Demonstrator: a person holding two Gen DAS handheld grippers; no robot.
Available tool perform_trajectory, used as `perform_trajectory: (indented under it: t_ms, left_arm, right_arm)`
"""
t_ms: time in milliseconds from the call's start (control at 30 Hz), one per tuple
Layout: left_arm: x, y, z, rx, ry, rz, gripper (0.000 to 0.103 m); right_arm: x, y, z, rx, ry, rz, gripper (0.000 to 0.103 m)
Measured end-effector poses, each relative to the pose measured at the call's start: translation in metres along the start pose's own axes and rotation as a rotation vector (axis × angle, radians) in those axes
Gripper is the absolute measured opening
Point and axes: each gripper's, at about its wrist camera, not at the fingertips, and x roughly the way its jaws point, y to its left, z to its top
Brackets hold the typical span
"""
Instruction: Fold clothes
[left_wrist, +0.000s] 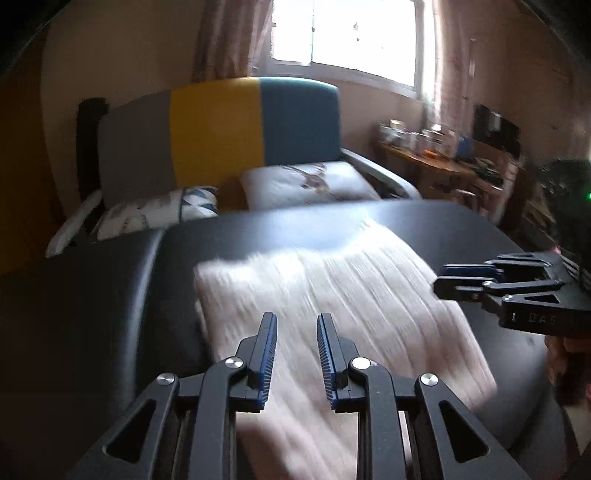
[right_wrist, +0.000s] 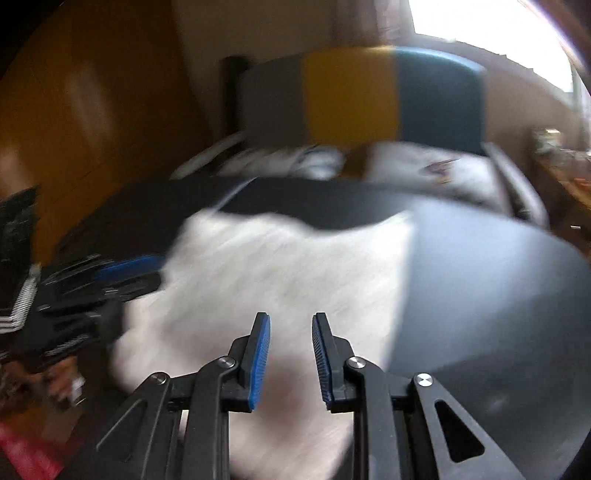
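Observation:
A pale, ribbed knit garment lies folded flat on the black table. My left gripper hovers over its near part, fingers parted by a small gap with nothing pinched between them. My right gripper hangs over the garment the same way, slightly parted and holding nothing. In the left wrist view the right gripper reaches in from the right at the garment's right edge. The blurred left gripper shows at the left edge of the cloth in the right wrist view.
A sofa with a grey, yellow and blue back and white cushions stands behind the table. A cluttered wooden desk sits at the right under a bright window. Bare table lies right of the garment.

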Motion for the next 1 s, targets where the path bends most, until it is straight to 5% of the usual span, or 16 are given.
perform_trajectory:
  t_ms: [233, 333, 467, 633, 667, 800, 900, 1000]
  left_arm:
    - [0.071, 0.015, 0.006, 0.0, 0.181, 0.075, 0.024]
    - [0.08, 0.014, -0.006, 0.031, 0.19, 0.094, 0.027]
    - [0.082, 0.008, -0.014, 0.042, 0.163, 0.127, 0.027]
    - [0.072, 0.02, -0.008, -0.015, 0.148, 0.059, 0.027]
    - [0.067, 0.025, -0.005, -0.043, 0.151, 0.038, 0.032]
    - [0.038, 0.057, 0.004, -0.196, 0.126, 0.05, 0.084]
    - [0.02, 0.09, 0.006, -0.367, 0.095, 0.005, 0.095]
    - [0.029, 0.111, 0.001, -0.504, 0.172, -0.079, 0.099]
  right_arm:
    - [0.061, -0.015, 0.032, 0.008, 0.077, -0.023, 0.023]
    - [0.078, -0.012, 0.03, -0.007, 0.119, -0.067, 0.022]
    - [0.093, -0.027, 0.023, 0.125, 0.155, -0.032, 0.022]
    - [0.086, -0.034, 0.026, 0.127, 0.13, 0.008, 0.022]
    - [0.078, -0.035, 0.027, 0.143, 0.12, 0.024, 0.023]
    - [0.034, -0.041, 0.022, 0.212, 0.044, 0.041, 0.032]
    - [0.014, -0.049, 0.009, 0.25, 0.052, 0.05, 0.045]
    - [0.012, -0.06, -0.007, 0.318, 0.113, 0.093, 0.061]
